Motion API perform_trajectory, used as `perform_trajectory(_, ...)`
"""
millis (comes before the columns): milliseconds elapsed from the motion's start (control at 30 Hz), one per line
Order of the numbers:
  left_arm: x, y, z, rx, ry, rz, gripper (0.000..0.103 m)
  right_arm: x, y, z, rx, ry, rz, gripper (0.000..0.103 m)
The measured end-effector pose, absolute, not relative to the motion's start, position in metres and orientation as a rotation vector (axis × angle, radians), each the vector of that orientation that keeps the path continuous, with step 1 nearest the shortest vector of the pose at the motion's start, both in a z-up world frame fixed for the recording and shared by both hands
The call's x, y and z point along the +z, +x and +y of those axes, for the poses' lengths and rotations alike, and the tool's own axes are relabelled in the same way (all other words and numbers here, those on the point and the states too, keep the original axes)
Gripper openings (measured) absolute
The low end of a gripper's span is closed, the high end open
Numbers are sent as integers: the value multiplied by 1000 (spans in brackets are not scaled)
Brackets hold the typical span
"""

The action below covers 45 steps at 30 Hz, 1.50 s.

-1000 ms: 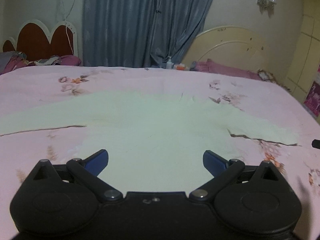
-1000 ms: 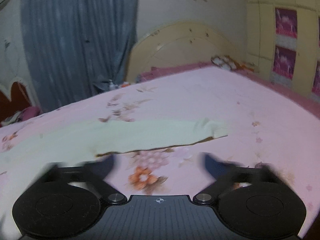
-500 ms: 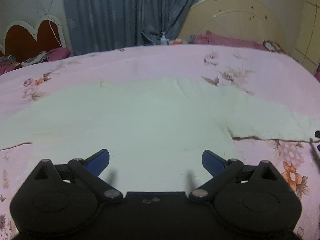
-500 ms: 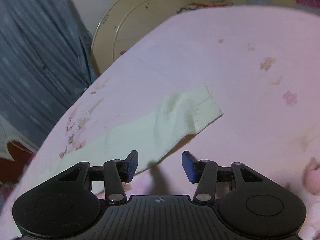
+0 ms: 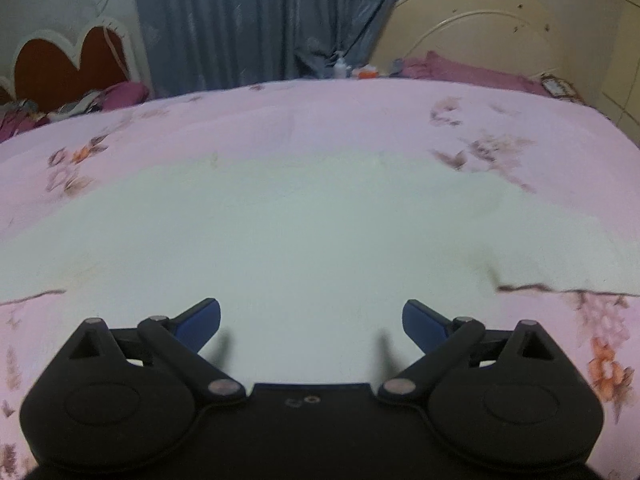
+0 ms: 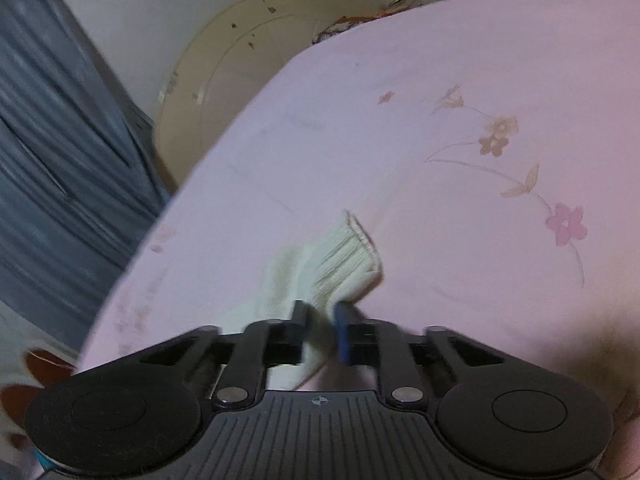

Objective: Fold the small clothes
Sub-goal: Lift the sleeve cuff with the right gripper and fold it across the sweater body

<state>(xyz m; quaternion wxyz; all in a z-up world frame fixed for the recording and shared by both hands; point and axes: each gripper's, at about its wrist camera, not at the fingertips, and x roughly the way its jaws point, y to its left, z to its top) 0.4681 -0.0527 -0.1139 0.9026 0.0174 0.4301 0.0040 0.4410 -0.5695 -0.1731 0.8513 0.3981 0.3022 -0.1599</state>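
Note:
A pale cream long-sleeved top [image 5: 304, 224] lies flat on the pink floral bedsheet [image 5: 280, 120], sleeves spread to both sides. My left gripper [image 5: 311, 318] is open and empty, low over the top's body near its lower edge. In the right wrist view, my right gripper [image 6: 322, 322] is shut on the sleeve [image 6: 320, 268] just behind its ribbed cuff [image 6: 352, 248]. The cuff sticks out past the fingertips and lies against the sheet.
A cream headboard [image 5: 480, 32] and a pink pillow [image 5: 460, 70] are at the far right of the bed. A heart-shaped red headboard [image 5: 68, 64] stands far left. Blue curtains [image 5: 260, 20] hang behind. Small bottles [image 5: 352, 70] stand past the bed's far edge.
My right gripper has moved onto the sleeve end and closed on it. My left gripper has moved forward and lower over the top's body, staying open.

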Motion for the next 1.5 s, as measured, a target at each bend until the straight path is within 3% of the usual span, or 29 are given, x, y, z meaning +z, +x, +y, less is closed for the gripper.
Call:
perform_trajectory(267,-117,454,23,29,-24,879,98,-133,439,-532,-313,661,623,4)
perform_trajectory(533,-112,455,93,16,-80,850,94,-66,458,-369,-32,410,598,0)
perform_trajectory(733,-108,442,150,32,-110,845,91,-62,469,-233,162,287,630,0)
perform_trajectory(867,-108,430,184,62,-160,842,94,-66,468,-202,65,226,623,0)
perform_trajectory(933,-112,428,191,69,-182,848,95,-69,463,-213,-44,168,626,9)
perform_trajectory(967,-115,428,192,71,-194,854,95,-71,457,-223,-85,142,620,46)
perform_trajectory(1000,-119,429,192,70,-202,860,95,-72,453,-235,-129,117,593,69)
perform_trajectory(1133,-128,437,176,50,-202,880,95,-90,453,-286,-247,30,651,69)
perform_trajectory(1200,-130,440,165,40,-187,882,95,-104,453,-313,-289,30,702,55)
perform_trajectory(1500,-126,458,109,14,-136,896,95,-140,471,-365,-237,-1,813,54)
